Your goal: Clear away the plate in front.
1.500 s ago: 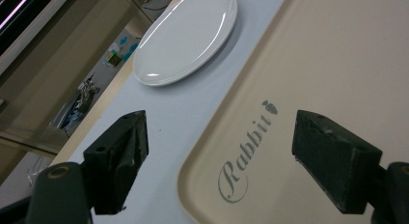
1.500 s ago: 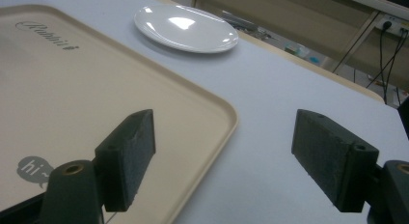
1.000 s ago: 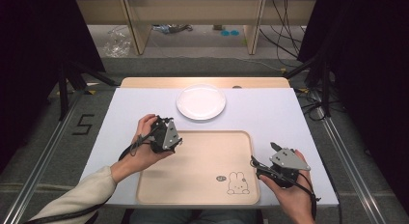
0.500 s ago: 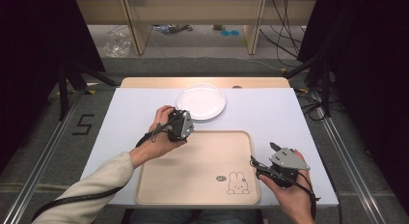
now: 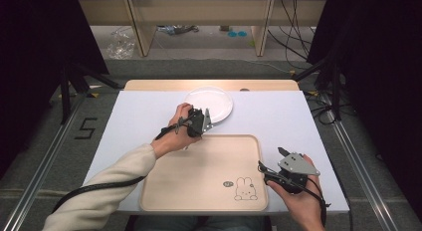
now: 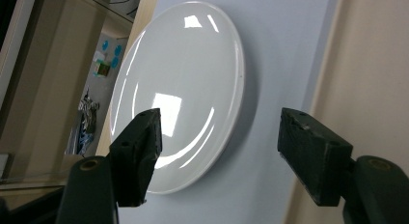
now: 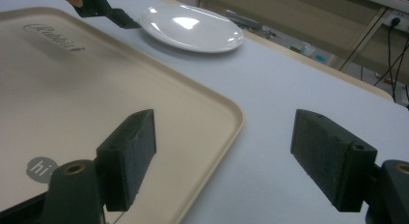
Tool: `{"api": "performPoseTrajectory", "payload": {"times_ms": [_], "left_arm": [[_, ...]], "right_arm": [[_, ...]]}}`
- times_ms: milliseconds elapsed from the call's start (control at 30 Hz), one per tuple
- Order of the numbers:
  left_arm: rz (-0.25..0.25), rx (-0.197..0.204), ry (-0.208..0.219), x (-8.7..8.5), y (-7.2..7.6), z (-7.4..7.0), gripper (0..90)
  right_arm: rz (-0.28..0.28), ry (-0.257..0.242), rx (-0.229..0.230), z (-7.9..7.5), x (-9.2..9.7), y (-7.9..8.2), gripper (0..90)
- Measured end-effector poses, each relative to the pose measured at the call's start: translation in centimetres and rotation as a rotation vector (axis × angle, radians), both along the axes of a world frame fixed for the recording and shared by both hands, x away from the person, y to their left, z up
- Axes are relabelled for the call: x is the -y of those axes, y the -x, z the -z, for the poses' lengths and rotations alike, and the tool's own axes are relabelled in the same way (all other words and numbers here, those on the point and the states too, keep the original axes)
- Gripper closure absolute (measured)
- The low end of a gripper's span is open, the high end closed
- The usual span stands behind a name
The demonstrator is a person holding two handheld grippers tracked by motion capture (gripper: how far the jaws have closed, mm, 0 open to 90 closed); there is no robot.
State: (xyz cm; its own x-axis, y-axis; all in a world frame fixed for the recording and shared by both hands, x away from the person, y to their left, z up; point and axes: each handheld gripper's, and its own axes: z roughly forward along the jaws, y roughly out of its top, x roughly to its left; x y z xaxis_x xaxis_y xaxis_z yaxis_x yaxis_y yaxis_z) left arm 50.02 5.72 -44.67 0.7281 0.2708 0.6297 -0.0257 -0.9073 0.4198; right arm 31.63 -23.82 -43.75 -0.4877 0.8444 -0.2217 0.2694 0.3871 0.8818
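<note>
A white plate (image 5: 211,102) lies on the pale blue table mat at the back centre. My left gripper (image 5: 205,120) hovers at the plate's near rim, just past the far edge of the beige tray (image 5: 199,176). In the left gripper view the plate (image 6: 178,89) sits ahead of the left gripper (image 6: 222,132), its rim in line with the gap. The jaws have just been closing a little; they stand apart and press on nothing. My right gripper (image 5: 271,160) rests open by the tray's right edge, empty (image 7: 224,137).
The tray (image 7: 96,89) carries a rabbit drawing (image 5: 244,188) near its front right corner and nothing else. A wooden strip (image 5: 209,84) runs along the table's far edge. Shelf legs and cables stand on the floor beyond.
My left gripper has travelled from above the tray's far left corner toward the plate, up and to the right in the high view. The right hand has stayed put.
</note>
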Motion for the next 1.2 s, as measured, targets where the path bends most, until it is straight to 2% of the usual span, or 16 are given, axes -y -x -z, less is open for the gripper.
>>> {"api": "performPoseTrajectory", "payload": {"times_ms": [133, 267, 600, 667, 833, 867, 900, 1067, 1100, 1200], "left_arm": [[-0.004, -0.009, -0.018, 0.3, -0.9, 0.4, 33.7], [-0.006, -0.026, -0.059, 0.8, -1.9, 1.4, 34.8], [-0.009, -0.031, -0.117, 1.4, -2.9, 2.9, 37.9], [-0.003, -0.024, -0.159, 1.6, -3.1, 3.1, 38.8], [0.025, 0.006, -0.198, 1.8, -3.3, 3.2, 42.6], [0.023, 0.007, -0.177, 1.9, -3.3, 3.5, 43.8], [0.027, 0.010, -0.187, 1.9, -3.5, 3.6, 46.5], [0.027, 0.002, -0.178, 1.8, -3.8, 3.8, 57.3], [0.030, -0.010, -0.200, 1.8, -3.8, 3.7, 57.3], [0.044, -0.028, -0.214, 2.0, -3.7, 3.8, 71.0]], "right_arm": [[-0.001, -0.002, -0.002, 0.0, 0.0, 0.0, 25.2], [-0.001, -0.004, -0.004, 0.0, 0.0, 0.0, 25.2], [-0.008, -0.006, -0.011, 0.0, 0.0, 0.0, 25.4], [-0.009, -0.003, -0.019, 0.0, 0.0, 0.0, 25.5], [-0.009, -0.009, -0.015, 0.0, 0.0, 0.0, 25.5], [-0.010, -0.007, -0.015, 0.0, 0.0, 0.0, 25.5], [-0.011, -0.007, -0.016, 0.1, 0.0, 0.0, 25.5], [-0.015, -0.014, -0.030, 0.1, -0.1, 0.1, 26.0], [-0.015, -0.014, -0.030, 0.1, -0.1, 0.1, 26.0], [-0.017, -0.006, -0.018, 0.1, -0.1, 0.0, 26.4]]}}
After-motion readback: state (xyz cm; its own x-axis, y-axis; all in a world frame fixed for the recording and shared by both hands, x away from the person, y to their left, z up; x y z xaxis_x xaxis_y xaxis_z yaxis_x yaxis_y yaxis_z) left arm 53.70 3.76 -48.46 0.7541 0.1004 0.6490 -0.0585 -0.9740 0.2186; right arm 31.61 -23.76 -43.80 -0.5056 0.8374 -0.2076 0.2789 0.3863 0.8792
